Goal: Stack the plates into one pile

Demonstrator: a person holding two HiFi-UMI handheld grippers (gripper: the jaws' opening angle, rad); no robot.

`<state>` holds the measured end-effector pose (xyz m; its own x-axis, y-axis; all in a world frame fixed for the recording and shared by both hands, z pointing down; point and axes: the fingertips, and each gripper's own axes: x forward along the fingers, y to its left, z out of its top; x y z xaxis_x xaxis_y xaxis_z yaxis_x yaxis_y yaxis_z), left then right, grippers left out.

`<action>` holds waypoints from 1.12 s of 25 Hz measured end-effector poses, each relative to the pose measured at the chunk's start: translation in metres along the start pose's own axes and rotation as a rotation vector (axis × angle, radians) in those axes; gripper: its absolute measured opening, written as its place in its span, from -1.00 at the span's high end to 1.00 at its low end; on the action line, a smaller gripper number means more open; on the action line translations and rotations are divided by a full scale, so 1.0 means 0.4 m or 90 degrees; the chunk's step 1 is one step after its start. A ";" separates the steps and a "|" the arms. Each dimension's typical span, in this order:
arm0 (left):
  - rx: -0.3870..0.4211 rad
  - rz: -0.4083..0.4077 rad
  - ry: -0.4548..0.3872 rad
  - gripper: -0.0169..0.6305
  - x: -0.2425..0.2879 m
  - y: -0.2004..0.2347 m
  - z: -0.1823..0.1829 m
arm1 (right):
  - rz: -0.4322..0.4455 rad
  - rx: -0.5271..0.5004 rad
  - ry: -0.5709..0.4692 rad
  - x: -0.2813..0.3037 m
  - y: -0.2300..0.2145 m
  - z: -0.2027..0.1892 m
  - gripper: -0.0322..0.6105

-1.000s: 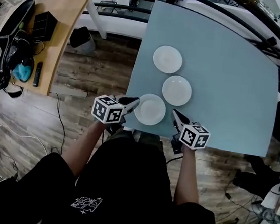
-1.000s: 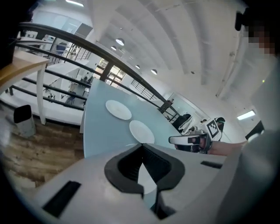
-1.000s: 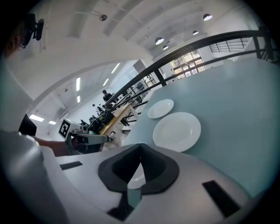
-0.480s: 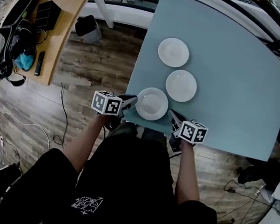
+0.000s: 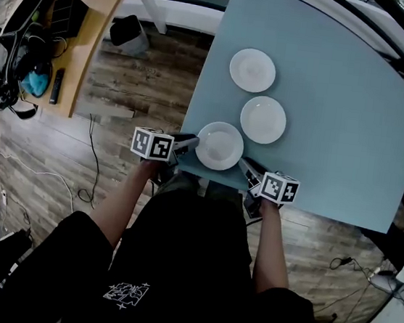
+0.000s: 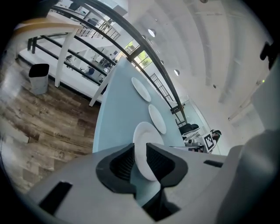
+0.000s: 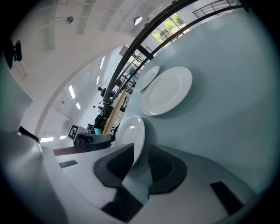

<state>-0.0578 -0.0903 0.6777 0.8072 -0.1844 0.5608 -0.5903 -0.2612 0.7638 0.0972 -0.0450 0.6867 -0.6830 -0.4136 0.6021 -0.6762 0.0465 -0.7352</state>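
Head view: my left tongs [image 5: 192, 143] and right tongs [image 5: 245, 164] flank the nearest plate [image 5: 220, 146] at the bench's [image 5: 337, 130] near edge. Both have just opened and stand spread astride its rim, not yet pinching. The middle plate [image 5: 263, 120] and far plate [image 5: 252, 70] wait beyond. An uneven bite could tip the plate over that edge.

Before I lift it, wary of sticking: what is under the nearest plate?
The nearest plate lies on the blue table, its rim between the just-opened jaws of the left hand-held gripper and right hand-held gripper. Tabletop beneath is covered.
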 end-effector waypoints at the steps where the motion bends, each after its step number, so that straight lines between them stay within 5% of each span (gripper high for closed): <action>1: -0.004 -0.002 0.002 0.73 0.003 -0.003 -0.001 | -0.001 0.004 0.002 -0.001 0.000 0.002 0.60; 18: -0.074 0.004 0.035 0.61 0.032 0.006 -0.019 | 0.043 0.133 0.032 0.033 0.013 0.002 0.53; 28: -0.076 0.033 0.052 0.82 0.048 0.023 -0.021 | 0.022 0.153 0.037 0.047 -0.009 0.008 0.81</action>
<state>-0.0478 -0.0882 0.6983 0.7755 -0.1149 0.6208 -0.6314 -0.1375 0.7632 0.0876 -0.0559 0.6996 -0.7236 -0.3627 0.5872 -0.5720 -0.1610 -0.8043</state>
